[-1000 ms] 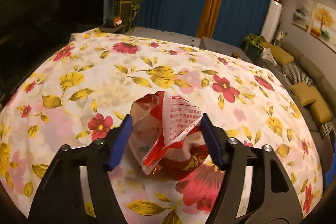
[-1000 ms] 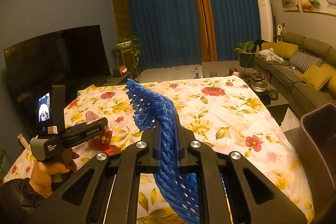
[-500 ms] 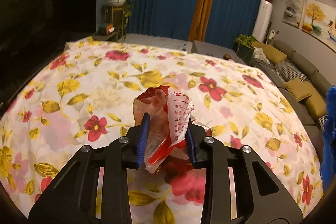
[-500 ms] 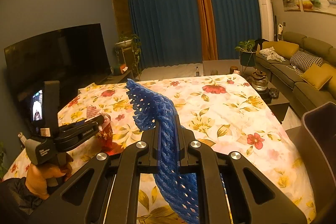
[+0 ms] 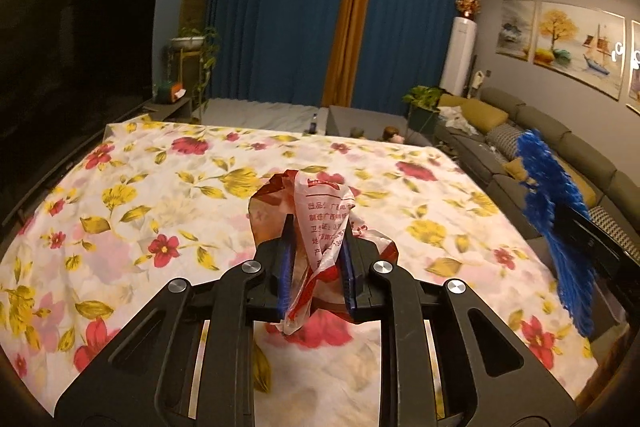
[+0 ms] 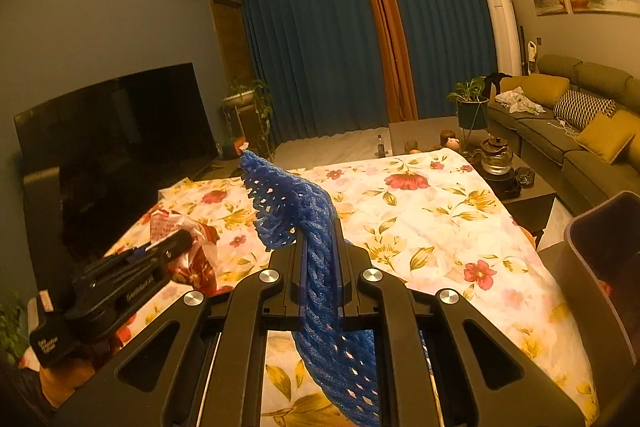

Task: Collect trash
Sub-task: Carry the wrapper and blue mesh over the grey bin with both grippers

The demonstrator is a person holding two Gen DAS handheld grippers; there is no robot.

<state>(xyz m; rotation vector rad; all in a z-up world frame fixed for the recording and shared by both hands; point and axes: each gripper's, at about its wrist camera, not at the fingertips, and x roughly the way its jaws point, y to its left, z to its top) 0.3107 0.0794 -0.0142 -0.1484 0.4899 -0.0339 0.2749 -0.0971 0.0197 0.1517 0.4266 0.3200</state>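
Note:
A crumpled red-and-white plastic wrapper (image 5: 320, 211) is pinched between the blue pads of my left gripper (image 5: 316, 231), whose jaws are still closing on it, above the floral tablecloth (image 5: 160, 211). The right wrist view shows the same wrapper (image 6: 192, 239) at the left, held off the cloth by the left gripper (image 6: 176, 241). My right gripper (image 6: 320, 227) is shut on a blue foam net sleeve (image 6: 288, 199) that sticks up ahead of the jaws and hangs below them. That net (image 5: 548, 195) shows at the right edge of the left wrist view.
A dark bin (image 6: 604, 267) stands off the table's right edge. A side table with a glass teapot (image 6: 496, 155) and a sofa (image 6: 560, 131) lie to the right. A television (image 6: 116, 131) fills the left wall. A person's hand (image 6: 68, 375) holds the left gripper.
The left jaws went from wide open around the wrapper to clamped on it, then lifted it off the cloth. The right gripper has stayed put with the blue net.

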